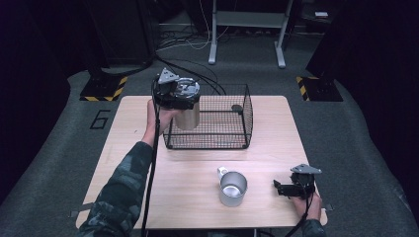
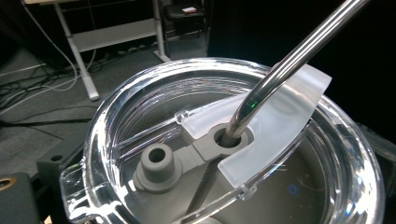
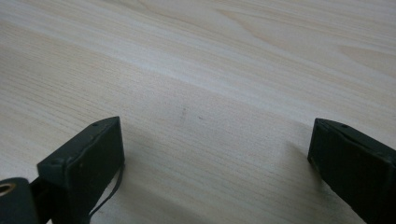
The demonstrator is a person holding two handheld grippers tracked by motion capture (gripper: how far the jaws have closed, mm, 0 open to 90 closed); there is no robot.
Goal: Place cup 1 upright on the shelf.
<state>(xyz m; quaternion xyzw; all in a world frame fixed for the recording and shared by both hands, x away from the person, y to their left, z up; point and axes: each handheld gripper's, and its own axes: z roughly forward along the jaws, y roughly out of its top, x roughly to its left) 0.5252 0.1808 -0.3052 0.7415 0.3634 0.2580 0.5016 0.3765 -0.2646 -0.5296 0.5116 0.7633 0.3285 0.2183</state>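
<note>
Resting on the wooden table [image 1: 197, 207] near its front right corner, the right gripper [image 1: 277, 187] lies low with its 2 black jaws spread wide and nothing between them; in the right gripper view the jaw tips [image 3: 84, 158] sit just above bare wood grain. The person's right hand [image 1: 305, 201] grips it from behind, at the table's front edge.

Just left of that gripper, still on the front half of the table, stands a metal mug [image 1: 231, 187], upright, its handle turned toward the back left and its mouth open.

Farther back, on the rear half of the table, sits a black wire basket [image 1: 242, 133], with a small dark object [image 1: 237, 108] near its back right corner; what it is cannot be told.

At the basket's left end, the left gripper [image 1: 184, 101] holds a steel tumbler [image 1: 188, 117] up by its top, the tumbler body hanging upright at the basket's left wall. Whether it hangs inside or just outside that wall is unclear. The left hand [image 1: 159, 117] is beside it, outside the basket. In the left gripper view the tumbler's clear plastic lid [image 2: 140, 116] sits right under the camera, with a metal straw [image 2: 289, 60] slanting out of its grey grommet hole.
</note>
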